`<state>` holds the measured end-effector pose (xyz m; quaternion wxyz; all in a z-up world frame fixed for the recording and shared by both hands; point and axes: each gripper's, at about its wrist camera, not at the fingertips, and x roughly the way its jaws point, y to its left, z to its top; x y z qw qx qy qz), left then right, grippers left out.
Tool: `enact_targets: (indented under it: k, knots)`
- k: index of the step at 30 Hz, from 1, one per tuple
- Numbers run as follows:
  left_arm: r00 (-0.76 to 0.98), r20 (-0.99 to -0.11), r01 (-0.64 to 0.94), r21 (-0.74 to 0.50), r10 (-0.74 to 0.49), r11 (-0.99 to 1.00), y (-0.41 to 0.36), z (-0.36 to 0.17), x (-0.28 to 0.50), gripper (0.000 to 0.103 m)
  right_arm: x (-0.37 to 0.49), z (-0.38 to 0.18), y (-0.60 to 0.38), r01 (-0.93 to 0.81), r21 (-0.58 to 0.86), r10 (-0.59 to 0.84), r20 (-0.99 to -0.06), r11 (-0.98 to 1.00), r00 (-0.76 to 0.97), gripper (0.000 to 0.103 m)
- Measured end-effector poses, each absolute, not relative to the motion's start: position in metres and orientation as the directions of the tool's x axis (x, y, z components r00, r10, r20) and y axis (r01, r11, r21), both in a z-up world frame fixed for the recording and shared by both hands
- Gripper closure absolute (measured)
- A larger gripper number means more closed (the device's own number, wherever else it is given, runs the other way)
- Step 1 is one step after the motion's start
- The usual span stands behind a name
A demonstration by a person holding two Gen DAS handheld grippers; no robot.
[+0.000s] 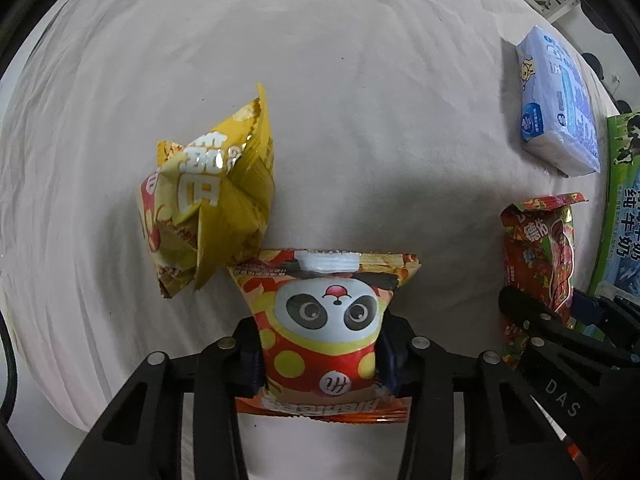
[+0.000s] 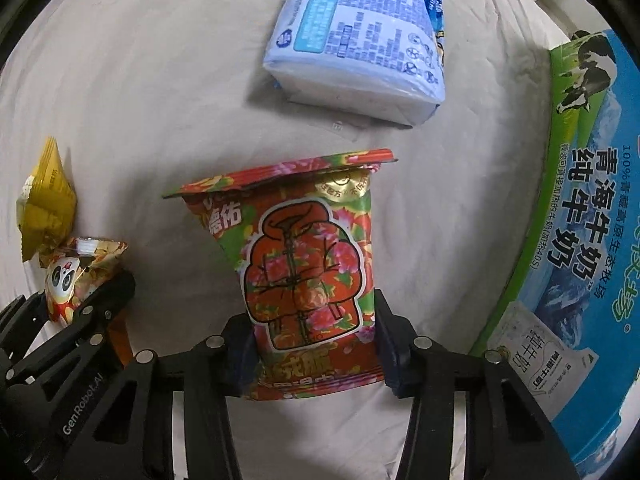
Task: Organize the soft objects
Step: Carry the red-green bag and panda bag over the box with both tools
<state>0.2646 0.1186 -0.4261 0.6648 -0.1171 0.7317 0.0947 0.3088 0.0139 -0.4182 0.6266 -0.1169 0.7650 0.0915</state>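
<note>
My left gripper (image 1: 320,354) is shut on a panda snack bag (image 1: 324,320), red with yellow dots, just above the pale sheet (image 1: 340,80). A crumpled yellow snack bag (image 1: 208,200) lies just left of it, touching its top corner. My right gripper (image 2: 316,344) is shut on a red floral snack bag (image 2: 308,272). That bag also shows in the left wrist view (image 1: 540,252), at the right. The left gripper with the panda bag (image 2: 68,276) shows at the left in the right wrist view, next to the yellow bag (image 2: 46,200).
A blue-and-white tissue pack (image 1: 556,108) lies on the sheet at the far right; it shows ahead in the right wrist view (image 2: 360,36). A green-and-blue milk carton box (image 2: 588,220) stands along the right edge, also in the left wrist view (image 1: 624,208).
</note>
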Motion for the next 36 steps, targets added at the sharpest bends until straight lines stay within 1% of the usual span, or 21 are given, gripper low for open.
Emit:
enact_targets:
  k: [3,5,8,12,17,23,24,28,32,36]
  knots:
    - [-0.082,-0.996,-0.305,-0.019,-0.046,0.952,0.125,-0.429,0.262,0.065,0.303,-0.418,0.013,-0.295,-0.008,-0.065,-0.980,0.956,-0.186,0.054]
    - [-0.076,-0.996,-0.310,-0.016,-0.042,0.950,0.125,-0.427,0.259,0.065,0.305,-0.409,0.012,-0.301,-0.007,-0.064,-0.981,0.954,-0.181,0.055]
    - [-0.055,-0.997,-0.312,-0.026,-0.045,0.950,0.128,-0.409,0.250,0.065,0.299,-0.386,0.014,-0.303,0.012,-0.037,-0.987,0.953,-0.157,0.056]
    - [0.010,-0.999,-0.299,-0.042,-0.041,0.953,0.125,-0.372,0.243,0.065,0.285,-0.344,0.009,-0.310,0.053,0.025,-0.995,0.949,-0.094,0.056]
    - [0.119,-0.992,-0.284,-0.068,-0.035,0.957,0.120,-0.314,0.221,0.065,0.262,-0.288,-0.009,-0.305,0.096,0.095,-0.995,0.947,-0.019,0.056]
    - [0.237,-0.970,-0.249,-0.107,-0.047,0.962,0.110,-0.243,0.204,0.065,0.235,-0.228,-0.053,-0.292,0.130,0.154,-0.986,0.948,0.060,0.056]
    - [0.253,-0.966,-0.240,-0.117,-0.054,0.964,0.107,-0.233,0.204,0.065,0.237,-0.228,-0.063,-0.288,0.135,0.161,-0.985,0.948,0.067,0.056]
    - [0.300,-0.950,-0.192,-0.152,-0.089,0.970,0.081,-0.199,0.199,0.065,0.220,-0.198,-0.102,-0.254,0.149,0.182,-0.977,0.956,0.111,0.056]
    - [0.320,-0.937,-0.129,-0.189,-0.140,0.973,0.050,-0.184,0.196,0.065,0.205,-0.175,-0.144,-0.205,0.162,0.192,-0.972,0.965,0.137,0.056]
    - [0.313,-0.928,-0.041,-0.226,-0.202,0.973,0.009,-0.169,0.194,0.065,0.203,-0.173,-0.195,-0.134,0.177,0.197,-0.968,0.975,0.154,0.056]
